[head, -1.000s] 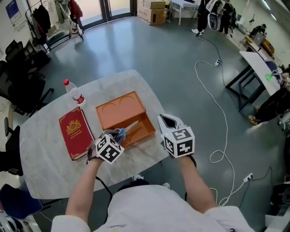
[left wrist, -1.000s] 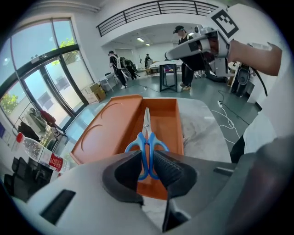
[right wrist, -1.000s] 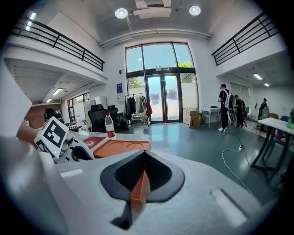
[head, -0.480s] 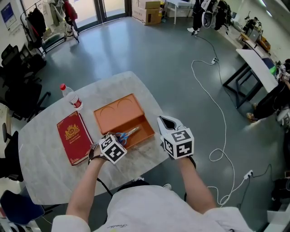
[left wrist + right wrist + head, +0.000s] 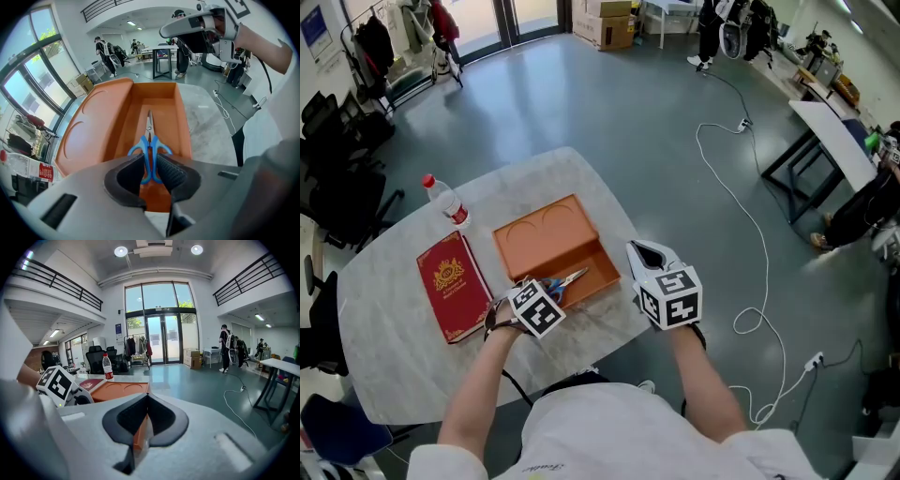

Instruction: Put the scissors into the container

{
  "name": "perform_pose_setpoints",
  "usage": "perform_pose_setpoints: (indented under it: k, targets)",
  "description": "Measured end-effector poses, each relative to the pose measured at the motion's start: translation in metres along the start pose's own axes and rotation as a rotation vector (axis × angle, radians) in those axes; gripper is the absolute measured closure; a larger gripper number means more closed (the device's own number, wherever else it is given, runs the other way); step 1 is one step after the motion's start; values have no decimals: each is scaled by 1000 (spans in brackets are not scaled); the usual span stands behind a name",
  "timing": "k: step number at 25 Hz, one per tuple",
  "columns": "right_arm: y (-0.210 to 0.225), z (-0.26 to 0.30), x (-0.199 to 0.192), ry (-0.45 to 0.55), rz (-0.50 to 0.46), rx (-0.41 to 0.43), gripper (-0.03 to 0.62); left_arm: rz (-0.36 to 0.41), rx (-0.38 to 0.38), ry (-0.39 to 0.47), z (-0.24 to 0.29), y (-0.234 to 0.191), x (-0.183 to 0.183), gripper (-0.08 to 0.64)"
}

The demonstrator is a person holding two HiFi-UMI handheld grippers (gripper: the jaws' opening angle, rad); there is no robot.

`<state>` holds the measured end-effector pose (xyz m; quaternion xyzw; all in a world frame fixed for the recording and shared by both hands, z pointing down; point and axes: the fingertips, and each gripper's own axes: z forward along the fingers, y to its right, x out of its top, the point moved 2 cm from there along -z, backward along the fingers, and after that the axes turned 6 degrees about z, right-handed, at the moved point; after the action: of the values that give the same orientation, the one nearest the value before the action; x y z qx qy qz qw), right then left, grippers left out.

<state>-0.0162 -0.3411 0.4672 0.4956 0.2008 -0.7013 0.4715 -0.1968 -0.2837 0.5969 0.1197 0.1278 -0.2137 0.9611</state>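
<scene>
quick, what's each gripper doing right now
left gripper: closed on the scissors, over the container
right gripper: closed, holding nothing

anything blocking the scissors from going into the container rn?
Nothing visible. The scissors already lie along the floor of the open container, with their blue handles between the jaws of the left tool. That compartment holds nothing else, and nothing covers it.

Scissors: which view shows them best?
Left gripper view: scissors show large and central inside the container, handles between jaws of the left tool. Head view shows them small beyond that tool. Right gripper view shows only the container's wall.
</scene>
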Motion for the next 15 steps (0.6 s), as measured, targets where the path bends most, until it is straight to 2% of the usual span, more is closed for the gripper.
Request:
perform_pose_setpoints:
  k: [15]
  targets:
    - [3,2,-1,-1,5,6,588,18,-1,-12,3,-1,-2,477]
